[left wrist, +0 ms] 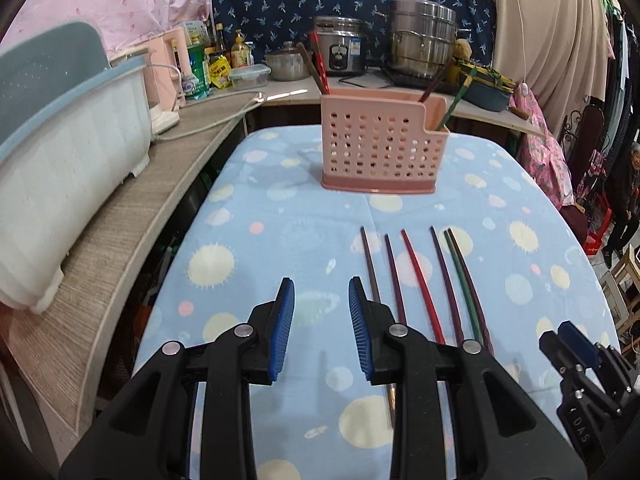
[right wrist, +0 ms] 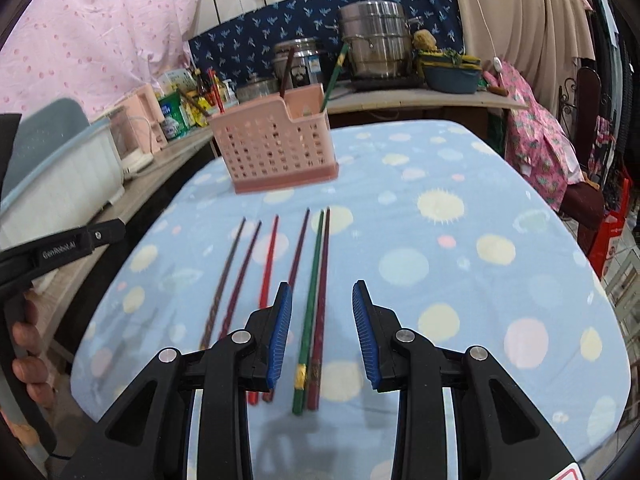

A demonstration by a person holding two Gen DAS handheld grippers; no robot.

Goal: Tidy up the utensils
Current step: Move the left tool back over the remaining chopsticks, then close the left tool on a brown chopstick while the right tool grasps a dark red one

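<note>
Chopsticks: six long lacquered chopsticks lie loose on the blue spotted tablecloth [left wrist: 280, 208], side by side, tips toward 12 o'clock and butt ends toward the person.
Row order, 9 to 3 o'clock: dark brown chopstick [right wrist: 224, 280], dark purple chopstick [right wrist: 242, 276], red chopstick [right wrist: 269, 260], second purple chopstick [right wrist: 299, 246], green chopstick with a gold band [right wrist: 312, 288], maroon chopstick [right wrist: 322, 284].
Spacing: the first four lie apart; the green and the maroon lie touching, or nearly so. Judged laid out parallel so each can be pinched by its butt end.
Holder: pink perforated plastic utensil holder [left wrist: 378, 148] stands upright at 12 o'clock of the row, well apart from the tips.
Holder contents: several chopsticks stand leaning inside already: red and dark ones in the higher section at the 9 o'clock end, a dark one and a green one toward the lower, stepped end. Exact count cannot be told.
Left gripper [left wrist: 321, 300]: released, blue ribbed pads parted, nothing between them; hovers at 9 o'clock of the row, its right finger over the dark brown chopstick.
Right gripper [right wrist: 322, 306]: released, jaws parted and empty, straddling the green and maroon pair from above; contact cannot be told.
Judgement: sorting partly done; six remain. The touching pair may lift together.
Surroundings: steel pots [left wrist: 422, 40] on the counter behind.
</note>
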